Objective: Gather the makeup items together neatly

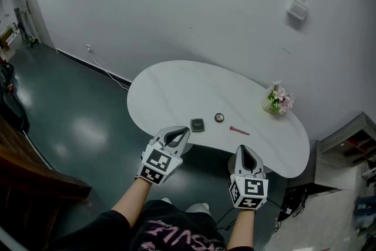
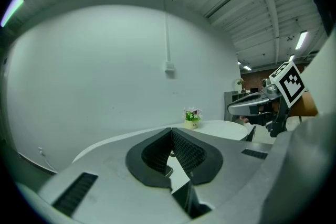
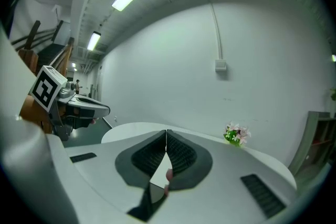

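Left tongs (image 1: 181, 134) pressed together, empty, near level, tip at tabletop (image 1: 176, 88) edge just beside compact (image 1: 197, 124). Right tongs (image 1: 245, 153) together, empty, near level, short of edge.

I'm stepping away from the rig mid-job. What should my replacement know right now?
Left gripper: shut, empty, at the table's near edge beside the black compact.
Right gripper: shut, empty, near that edge.
Compact, small round case and pink stick lie apart in a loose row.
Done: nothing gathered yet.
Left: bring the three together neatly.
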`<action>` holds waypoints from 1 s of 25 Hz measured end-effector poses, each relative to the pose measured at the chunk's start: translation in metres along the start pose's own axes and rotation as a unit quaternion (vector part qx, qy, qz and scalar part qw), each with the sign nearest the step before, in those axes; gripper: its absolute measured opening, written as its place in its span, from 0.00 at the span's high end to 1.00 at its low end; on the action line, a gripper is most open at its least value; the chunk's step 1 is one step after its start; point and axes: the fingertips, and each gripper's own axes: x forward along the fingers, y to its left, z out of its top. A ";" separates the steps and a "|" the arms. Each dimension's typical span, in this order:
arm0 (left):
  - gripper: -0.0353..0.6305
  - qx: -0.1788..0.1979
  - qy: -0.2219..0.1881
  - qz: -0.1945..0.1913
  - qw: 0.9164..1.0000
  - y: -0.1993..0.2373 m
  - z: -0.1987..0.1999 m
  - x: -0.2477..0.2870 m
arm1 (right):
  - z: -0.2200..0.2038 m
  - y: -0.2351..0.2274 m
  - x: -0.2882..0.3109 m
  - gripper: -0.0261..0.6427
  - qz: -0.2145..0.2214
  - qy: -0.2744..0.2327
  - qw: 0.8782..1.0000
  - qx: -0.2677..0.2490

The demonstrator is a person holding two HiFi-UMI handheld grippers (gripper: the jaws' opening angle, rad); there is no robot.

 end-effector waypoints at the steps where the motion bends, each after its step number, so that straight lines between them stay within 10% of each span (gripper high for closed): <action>1: 0.93 -0.003 0.002 -0.001 1.000 0.001 -0.001 0.001 | 0.000 0.000 0.001 0.87 0.001 0.002 1.000 -0.001; 25: 0.93 -0.007 0.049 -0.004 0.999 0.030 -0.025 0.069 | -0.006 -0.033 0.080 0.87 0.026 0.020 0.999 0.016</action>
